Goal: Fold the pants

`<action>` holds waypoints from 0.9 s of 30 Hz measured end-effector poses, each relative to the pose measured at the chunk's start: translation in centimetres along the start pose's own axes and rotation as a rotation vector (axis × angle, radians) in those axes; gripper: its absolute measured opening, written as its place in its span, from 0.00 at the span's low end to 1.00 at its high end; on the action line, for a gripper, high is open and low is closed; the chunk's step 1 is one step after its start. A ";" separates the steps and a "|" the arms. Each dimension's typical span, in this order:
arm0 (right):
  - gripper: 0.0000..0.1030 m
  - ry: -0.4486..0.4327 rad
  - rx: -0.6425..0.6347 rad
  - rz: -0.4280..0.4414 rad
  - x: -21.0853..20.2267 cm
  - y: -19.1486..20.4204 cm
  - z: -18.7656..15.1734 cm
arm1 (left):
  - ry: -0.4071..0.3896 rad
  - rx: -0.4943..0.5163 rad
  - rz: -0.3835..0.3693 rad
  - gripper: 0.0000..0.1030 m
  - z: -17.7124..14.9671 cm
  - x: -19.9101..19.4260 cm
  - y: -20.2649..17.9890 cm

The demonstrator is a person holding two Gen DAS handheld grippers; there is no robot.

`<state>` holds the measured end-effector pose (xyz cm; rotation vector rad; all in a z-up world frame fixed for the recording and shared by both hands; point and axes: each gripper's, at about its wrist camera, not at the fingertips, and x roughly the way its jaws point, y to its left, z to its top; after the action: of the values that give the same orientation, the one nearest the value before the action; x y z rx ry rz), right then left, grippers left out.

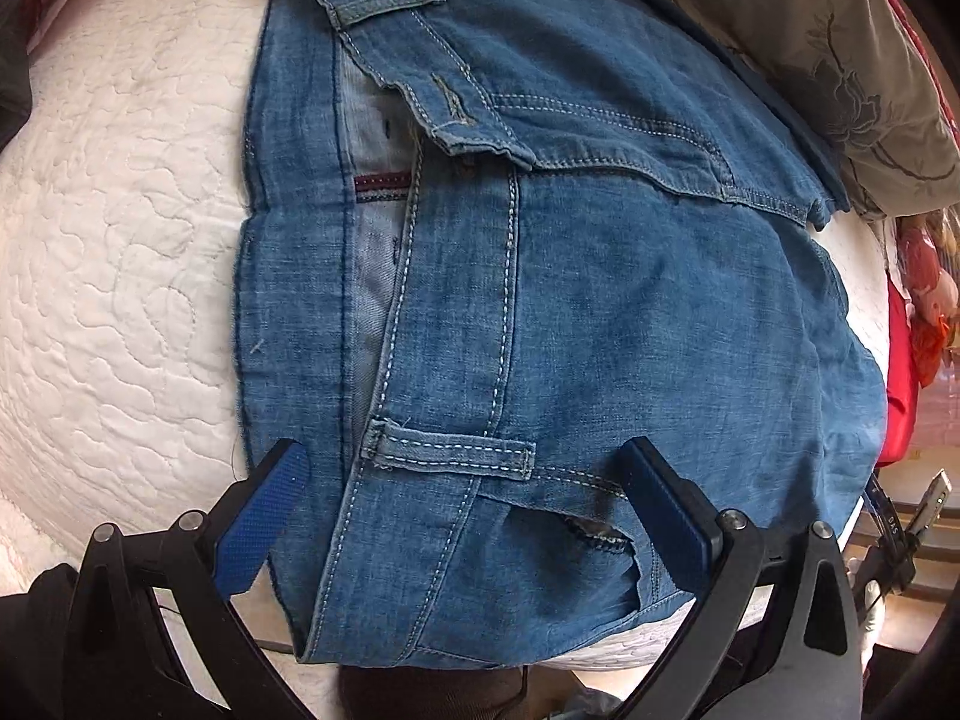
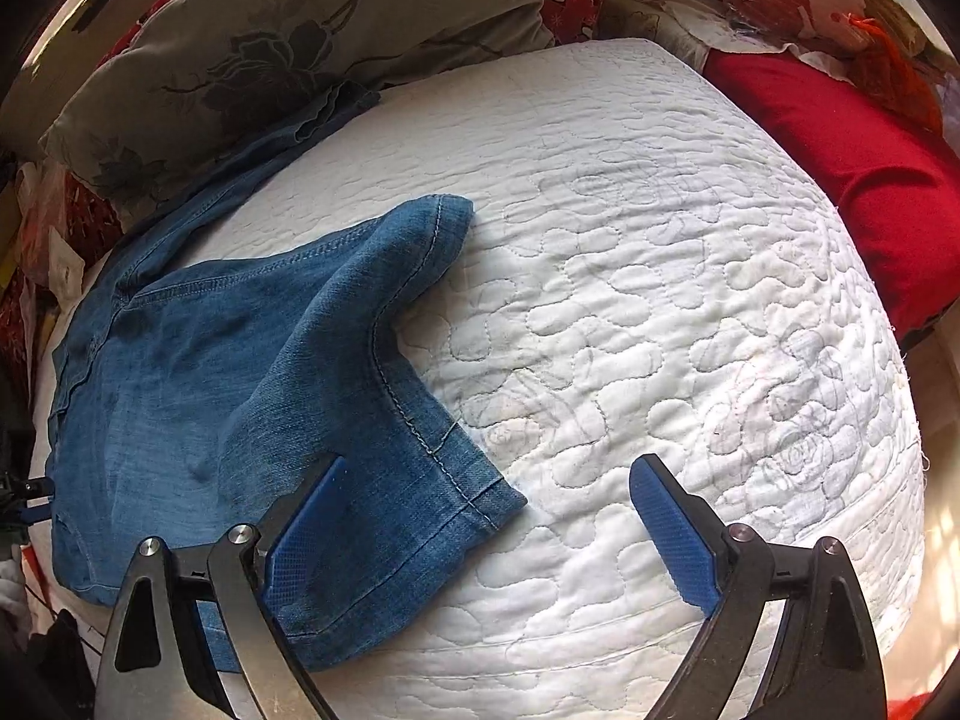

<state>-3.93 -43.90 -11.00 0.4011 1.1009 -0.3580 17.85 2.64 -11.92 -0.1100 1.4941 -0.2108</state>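
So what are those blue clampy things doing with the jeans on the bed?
A person is folding blue jeans on a white quilted bedspread, holding a gripper in each hand. The left gripper is open over the waistband, near a belt loop. The right gripper is open too, at the leg hems, which lie folded over the jeans. Neither is gripping cloth right now.

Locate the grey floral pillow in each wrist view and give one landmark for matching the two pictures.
Left wrist view: the grey floral pillow sits top right, behind the blue jeans.
Right wrist view: the grey floral pillow sits top left, above the jeans.
Shared landmark: the white quilted bed cover, under the jeans in both views.
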 end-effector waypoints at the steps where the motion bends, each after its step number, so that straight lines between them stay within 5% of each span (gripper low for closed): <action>1: 0.84 0.011 -0.019 0.006 0.4 0.4 -0.1 | -0.003 0.009 0.014 1.00 -0.2 0.1 -0.4; 4: 0.44 0.040 -0.085 -0.008 1.2 1.8 -0.4 | -0.012 0.024 0.032 1.00 -0.9 -0.1 -1.2; 7: 0.17 0.033 -0.098 0.044 0.8 2.0 -0.6 | -0.019 0.033 0.103 0.84 -1.8 -0.2 -2.2; 9: 0.16 0.015 -0.099 0.055 -0.2 1.6 -0.5 | -0.023 0.042 0.145 0.65 -2.6 -0.9 -3.1; 11: 0.16 -0.053 -0.072 0.060 -2.9 0.4 -0.3 | 0.000 0.018 0.091 0.35 -3.4 -1.9 -3.1; 12: 0.16 -0.092 -0.045 0.073 -4.4 -0.8 -0.3 | 0.000 0.004 0.078 0.31 -3.7 -3.0 -3.0; 14: 0.16 -0.126 0.024 0.090 -6.1 -3.4 -0.7 | -0.021 -0.002 0.113 0.29 -4.6 -3.8 -2.7; 19: 0.16 0.034 0.147 0.118 -1.3 -6.8 -3.3 | 0.006 -0.060 0.125 0.29 -5.3 -2.7 -1.8; 27: 0.30 -0.061 0.167 0.094 -5.1 -7.6 -2.3 | -0.001 -0.070 0.025 0.29 -7.4 -7.1 0.9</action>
<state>-11.39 -48.97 -8.29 0.5843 0.9922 -0.3780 10.15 5.45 -5.76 -0.1474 1.5012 -0.1385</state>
